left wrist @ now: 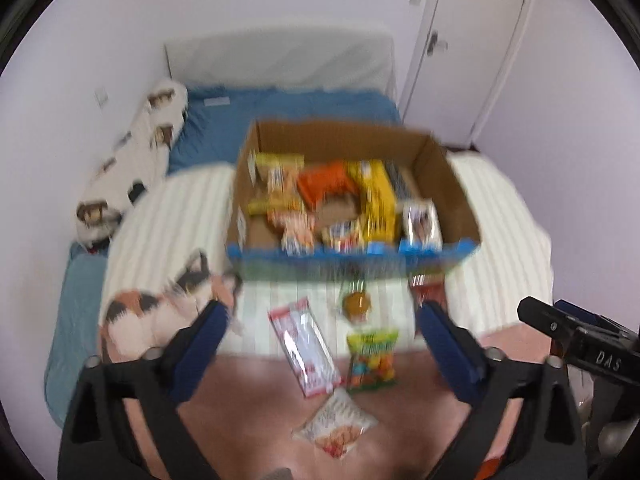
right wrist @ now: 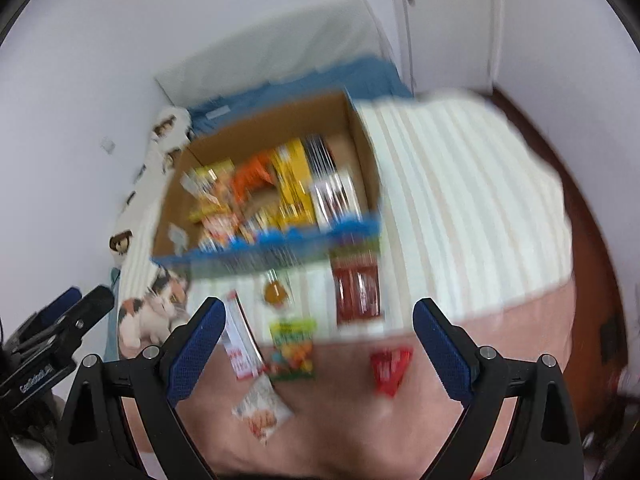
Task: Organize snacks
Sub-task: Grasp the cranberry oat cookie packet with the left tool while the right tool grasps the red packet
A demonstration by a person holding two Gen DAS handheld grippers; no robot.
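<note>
An open cardboard box (left wrist: 340, 136) with a blue front edge stands on the bed and holds several snack packs. In front of it lie a pink-white long packet (left wrist: 304, 344), a round brown snack (left wrist: 354, 302), a green-orange candy bag (left wrist: 372, 360), a white packet (left wrist: 336, 428) and a dark red pack (left wrist: 430, 288). My left gripper (left wrist: 324, 316) hovers open above these with nothing between its fingers. My right gripper (right wrist: 320, 316) is open too, above the same group, with a small red packet (right wrist: 390, 366) near its right finger. Both views are blurred.
A calico cat cushion (left wrist: 168, 304) lies left of the loose snacks. A long cat-print pillow (left wrist: 132, 160) runs along the left wall. The striped white blanket (left wrist: 500, 216) covers the bed on both sides of the box. A white door (left wrist: 472, 40) stands at the back right.
</note>
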